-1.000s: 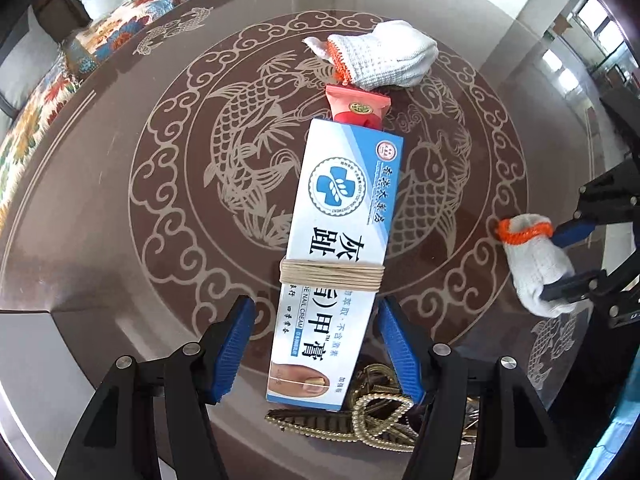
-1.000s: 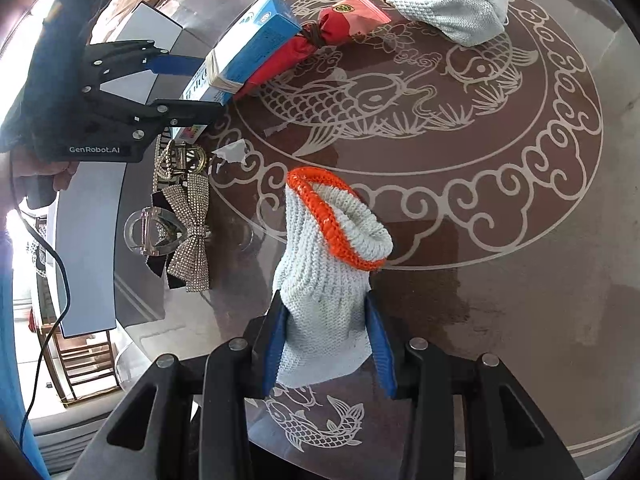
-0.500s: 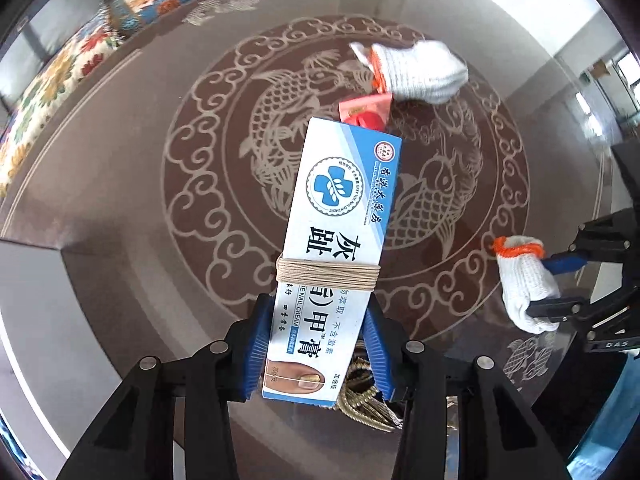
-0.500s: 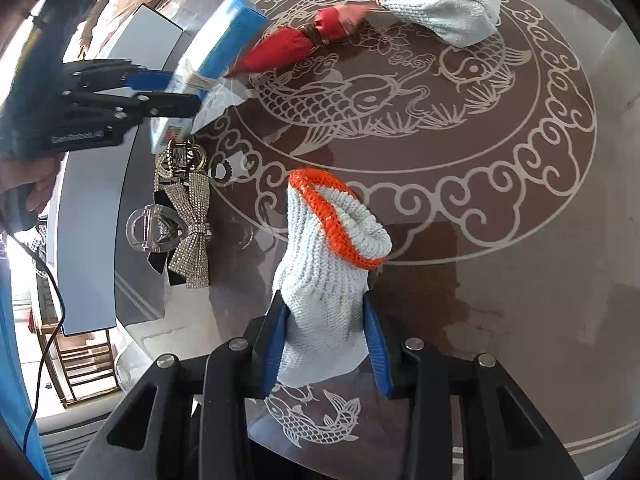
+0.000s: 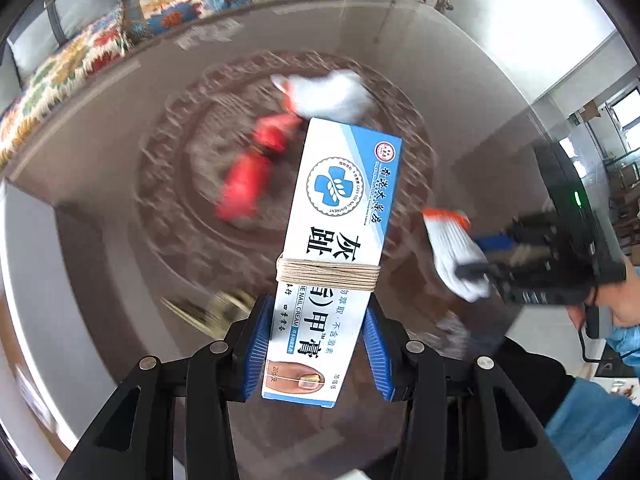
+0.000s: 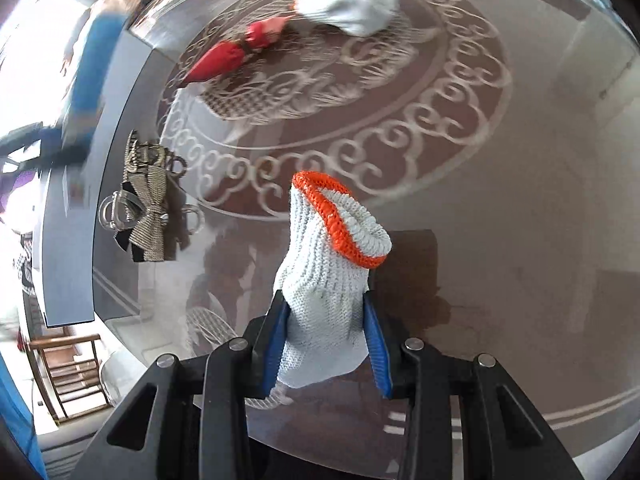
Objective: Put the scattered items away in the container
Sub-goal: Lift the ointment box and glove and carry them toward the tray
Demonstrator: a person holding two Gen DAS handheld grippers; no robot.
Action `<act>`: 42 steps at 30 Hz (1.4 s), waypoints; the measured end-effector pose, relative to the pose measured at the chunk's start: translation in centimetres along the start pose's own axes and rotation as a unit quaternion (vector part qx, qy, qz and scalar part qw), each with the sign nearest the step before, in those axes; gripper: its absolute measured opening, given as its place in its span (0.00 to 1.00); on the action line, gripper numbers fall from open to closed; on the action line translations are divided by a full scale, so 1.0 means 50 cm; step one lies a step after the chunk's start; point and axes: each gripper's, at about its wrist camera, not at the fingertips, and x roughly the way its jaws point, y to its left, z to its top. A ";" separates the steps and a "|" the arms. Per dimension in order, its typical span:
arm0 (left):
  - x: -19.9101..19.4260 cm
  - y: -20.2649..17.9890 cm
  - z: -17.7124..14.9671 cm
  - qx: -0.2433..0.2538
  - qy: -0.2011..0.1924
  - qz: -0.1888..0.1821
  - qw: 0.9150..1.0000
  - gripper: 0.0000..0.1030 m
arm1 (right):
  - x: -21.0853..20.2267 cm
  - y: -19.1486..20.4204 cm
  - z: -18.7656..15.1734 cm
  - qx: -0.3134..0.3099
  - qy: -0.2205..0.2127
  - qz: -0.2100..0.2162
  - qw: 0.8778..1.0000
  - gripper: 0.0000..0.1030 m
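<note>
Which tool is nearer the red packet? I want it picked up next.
Left. The left tool, shut on the cream box, hangs near the red packet; the right tool, gripping a glove, is farther across the table.

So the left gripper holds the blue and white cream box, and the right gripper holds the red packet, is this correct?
Not quite. The left gripper does hold the cream box, but the right gripper holds a white knitted glove with an orange cuff, as the right wrist view shows. The red packet lies on the glass table, untouched.
</note>
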 end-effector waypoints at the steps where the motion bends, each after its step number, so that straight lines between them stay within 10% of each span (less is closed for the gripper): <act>1: 0.010 -0.026 -0.016 -0.006 0.003 -0.002 1.000 0.43 | -0.002 -0.011 -0.012 0.007 -0.003 0.003 1.000 0.36; 14: 0.168 -0.157 -0.125 -0.177 0.012 -0.010 0.984 0.43 | -0.050 -0.070 -0.077 0.007 -0.034 -0.008 0.999 0.36; 22: 0.184 -0.210 -0.132 -0.167 0.013 0.044 0.985 0.45 | -0.041 -0.041 -0.103 -0.024 -0.064 -0.061 0.996 0.37; 28: 0.192 -0.243 -0.134 -0.164 0.013 0.068 0.984 0.78 | -0.037 -0.049 -0.101 -0.009 -0.057 -0.065 0.996 0.43; 42: 0.179 -0.254 -0.150 -0.218 0.003 0.127 0.968 0.85 | -0.024 -0.062 -0.106 0.011 -0.037 -0.067 0.997 0.53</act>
